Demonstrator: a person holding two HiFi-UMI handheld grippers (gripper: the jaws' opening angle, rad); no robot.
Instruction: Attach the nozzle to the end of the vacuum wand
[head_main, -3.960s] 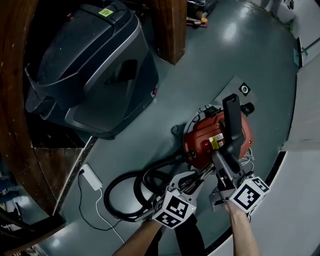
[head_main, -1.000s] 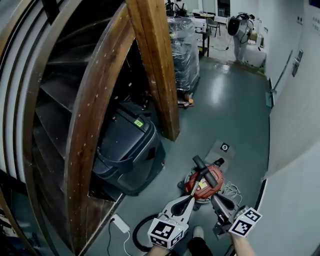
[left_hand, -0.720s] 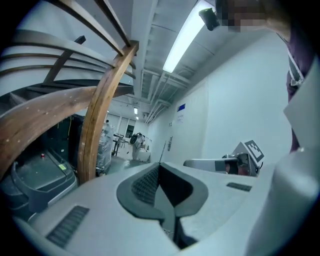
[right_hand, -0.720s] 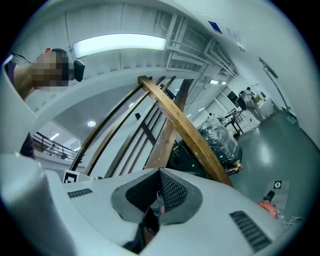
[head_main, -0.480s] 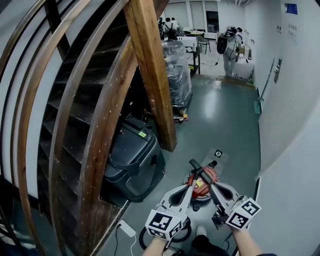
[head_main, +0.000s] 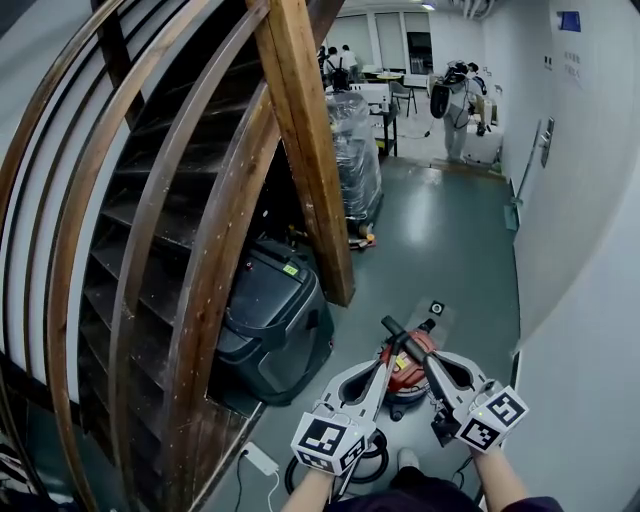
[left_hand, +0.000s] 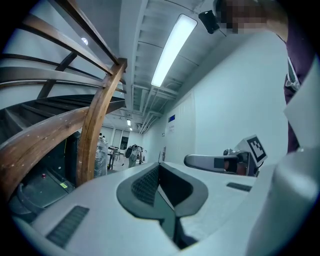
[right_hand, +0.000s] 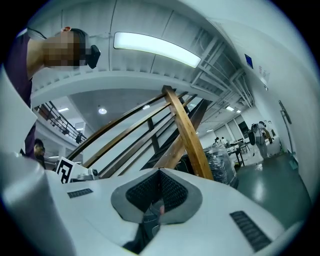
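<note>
The red canister vacuum (head_main: 408, 372) sits on the grey floor below my hands, its black hose (head_main: 372, 462) coiled near my feet. A black wand piece (head_main: 396, 332) lies slanted over the vacuum's top; whether a nozzle is on it I cannot tell. My left gripper (head_main: 386, 366) and right gripper (head_main: 428, 360) are held well above the vacuum, side by side, and touch neither it nor the wand. In the left gripper view the left gripper (left_hand: 160, 167) is shut with nothing in it. The right gripper (right_hand: 160, 172) is likewise shut and empty.
A large dark grey machine (head_main: 262, 318) stands under the curved wooden staircase (head_main: 200, 230) at left. A white power strip (head_main: 260, 458) lies on the floor. A plastic-wrapped pallet (head_main: 356, 150) and a person (head_main: 455, 100) stand far down the hall. A white wall (head_main: 590, 300) runs along the right.
Both grippers have risen away from the vacuum, and their jaws have closed empty. The head view has tilted up, so more staircase and hall show. Four seconds ago the right gripper was at the black wand.
</note>
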